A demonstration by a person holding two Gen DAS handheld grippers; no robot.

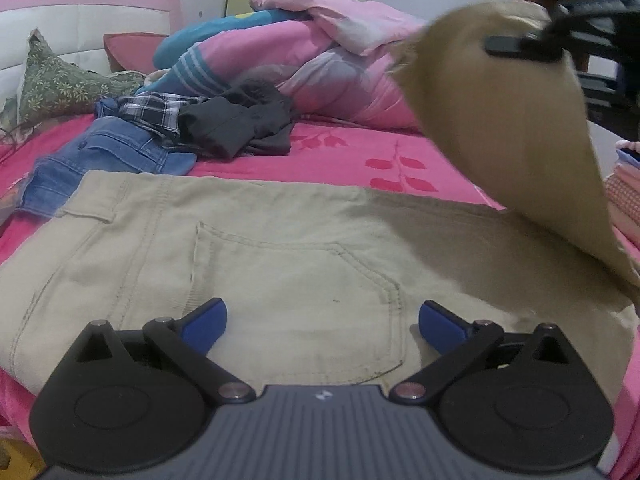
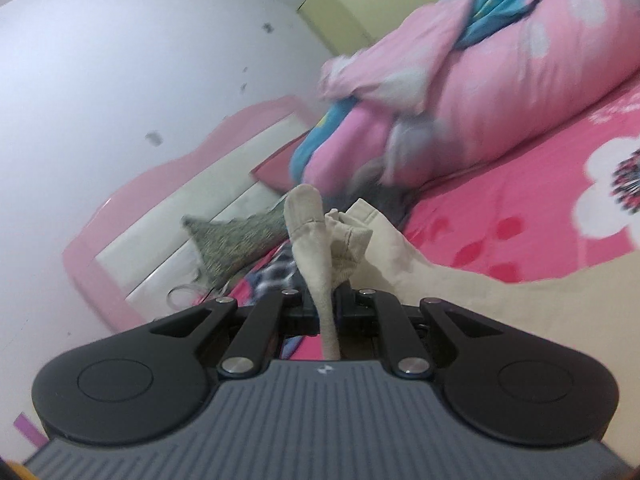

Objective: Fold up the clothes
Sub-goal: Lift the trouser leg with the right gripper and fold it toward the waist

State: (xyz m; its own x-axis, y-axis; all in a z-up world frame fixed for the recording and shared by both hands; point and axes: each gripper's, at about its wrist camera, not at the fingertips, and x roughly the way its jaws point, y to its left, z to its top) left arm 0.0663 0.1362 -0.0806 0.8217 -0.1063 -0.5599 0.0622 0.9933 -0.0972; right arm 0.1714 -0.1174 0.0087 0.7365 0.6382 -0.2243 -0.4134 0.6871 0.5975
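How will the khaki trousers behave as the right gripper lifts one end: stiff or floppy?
Probably floppy: the khaki trousers drape in a curve from the right gripper, bunching between its shut jaws. Likely fairly heavy cloth, since the stitched seat lies flat. Unlikely to slip.

We see khaki trousers of matt woven cotton with stitched seams, a printed pink cloth bedsheet, and matt black plastic on the left gripper with shiny metal rivets.
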